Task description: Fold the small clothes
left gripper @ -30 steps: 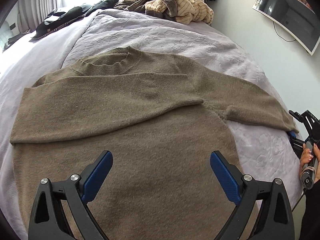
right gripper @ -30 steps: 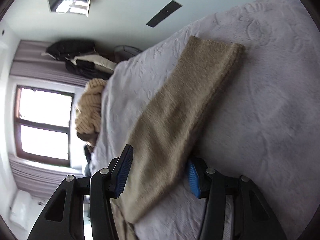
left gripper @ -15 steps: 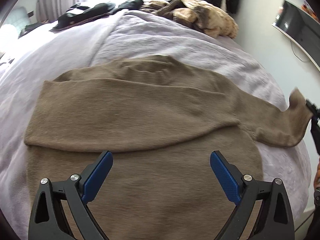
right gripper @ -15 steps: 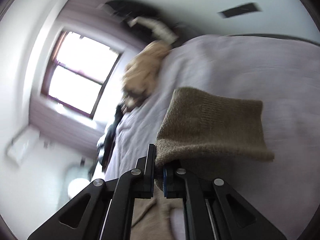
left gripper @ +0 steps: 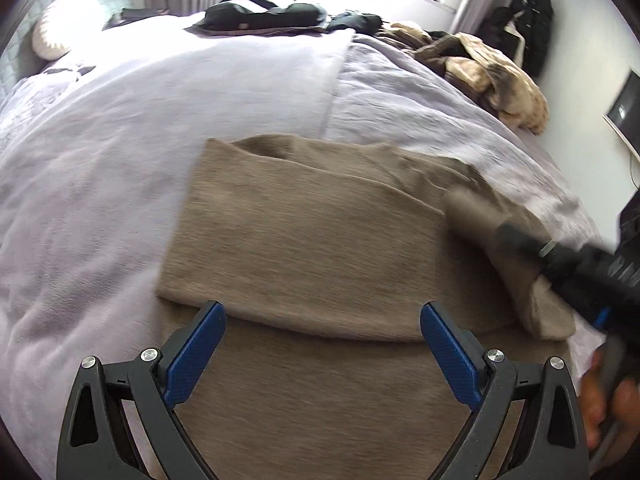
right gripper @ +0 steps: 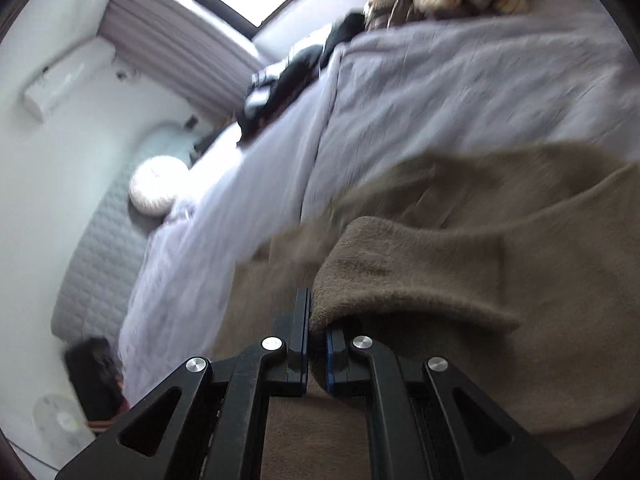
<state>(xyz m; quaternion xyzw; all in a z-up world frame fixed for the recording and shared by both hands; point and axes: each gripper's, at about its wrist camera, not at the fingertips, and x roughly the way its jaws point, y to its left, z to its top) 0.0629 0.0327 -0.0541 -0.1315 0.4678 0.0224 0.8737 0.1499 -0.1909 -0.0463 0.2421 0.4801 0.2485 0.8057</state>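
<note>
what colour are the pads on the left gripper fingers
Blue, on black fingers; clearest in the left wrist view.

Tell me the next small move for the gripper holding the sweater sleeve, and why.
Probably carry the sleeve further across the brown sweater and lay it flat before letting go. The right gripper is shut on the sleeve's end, the sleeve is lifted and only partly over the body, and the other sleeve is already folded across. The left gripper hovers open above the sweater, holding nothing.

1. My left gripper [left gripper: 322, 344] hangs wide open over the brown sweater [left gripper: 320, 248].
2. The sweater lies on the bed [left gripper: 120, 140], one sleeve folded across.
3. My right gripper [left gripper: 520, 240], blurred, pinches the other sleeve [left gripper: 516, 276] near the bed's right edge.
</note>
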